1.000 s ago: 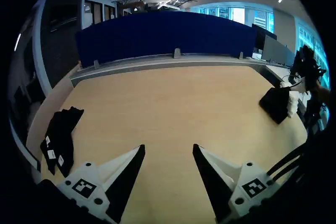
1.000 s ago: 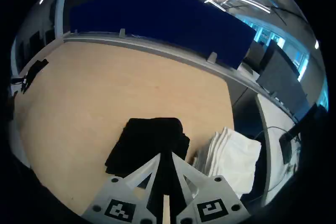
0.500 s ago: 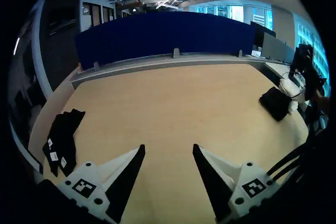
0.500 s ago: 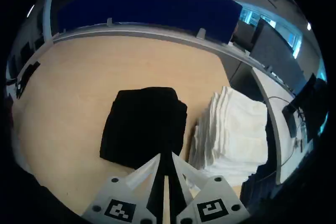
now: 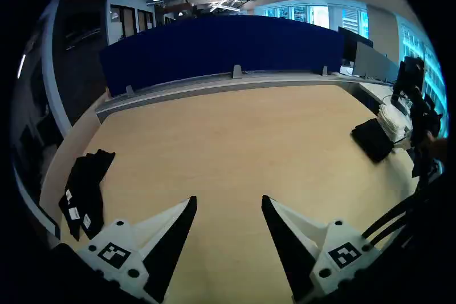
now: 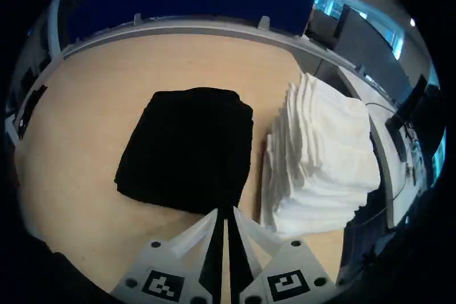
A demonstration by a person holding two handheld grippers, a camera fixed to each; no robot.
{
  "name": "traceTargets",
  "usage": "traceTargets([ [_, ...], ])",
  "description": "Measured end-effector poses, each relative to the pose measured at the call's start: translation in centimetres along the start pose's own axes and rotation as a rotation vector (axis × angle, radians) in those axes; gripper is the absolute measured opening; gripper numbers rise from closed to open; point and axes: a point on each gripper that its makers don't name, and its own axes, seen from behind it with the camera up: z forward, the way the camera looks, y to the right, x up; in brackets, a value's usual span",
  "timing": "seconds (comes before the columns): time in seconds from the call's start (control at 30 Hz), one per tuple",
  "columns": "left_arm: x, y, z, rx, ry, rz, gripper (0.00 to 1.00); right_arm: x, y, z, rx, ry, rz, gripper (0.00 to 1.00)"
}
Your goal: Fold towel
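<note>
Claw on right (image 6: 226, 211), closed, moved closer over black towel (image 6: 188, 147), white stack (image 6: 325, 155).

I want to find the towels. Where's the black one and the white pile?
black towel (image 6: 188, 144): right gripper view, middle of its top.
white pile (image 6: 333, 130): right gripper view, top towel's middle.

The left gripper (image 5: 228, 200) is held with its 2 fingers spread wide above the wooden table (image 5: 239, 133). A crumpled black cloth (image 5: 85, 187) bearing 3 white tags is seen at the left edge. Far right, a folded black towel (image 5: 373, 140) lies just beside what appears to be a white stack (image 5: 394, 122).
</note>
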Motion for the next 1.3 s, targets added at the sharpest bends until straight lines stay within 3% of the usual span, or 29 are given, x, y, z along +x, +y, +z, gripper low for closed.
traceTargets([
  [0.37, 0.2, 0.1, -0.1, -0.001, 0.003, -0.002, 0.84, -0.3, 0.1, 0.7, -0.018, -0.007, 0.012, 0.05],
  [0.5, 0.3, 0.0, -0.2, -0.001, 0.005, -0.001, 0.84, -0.3, 0.1, 0.3, -0.021, -0.001, 0.012, 0.11],
  [0.57, 0.3, -0.1, -0.2, -0.001, 0.007, -0.001, 0.84, -0.5, -0.1, 0.0, -0.012, 0.000, 0.008, 0.17],
  [0.7, 0.4, -0.2, -0.2, -0.003, 0.009, -0.005, 0.84, -0.8, -0.4, -0.4, -0.003, 0.003, 0.008, 0.46],
  [0.77, 0.4, -0.3, -0.3, -0.003, 0.009, -0.006, 0.84, -0.9, -0.5, -0.6, -0.008, 0.008, 0.012, 0.52],
  [1.03, 0.5, -0.3, -0.4, -0.008, 0.015, -0.008, 0.84, -0.6, -0.8, -1.1, -0.015, 0.040, 0.038, 0.94],
  [1.13, 0.5, -0.3, -0.5, -0.008, 0.017, -0.007, 0.84, -0.3, -1.0, -1.4, -0.015, 0.051, 0.042, 1.00],
  [1.3, 0.6, -0.5, -0.7, -0.009, 0.024, -0.012, 0.84, 0.5, -1.4, -1.8, -0.019, 0.070, 0.042, 1.00],
])
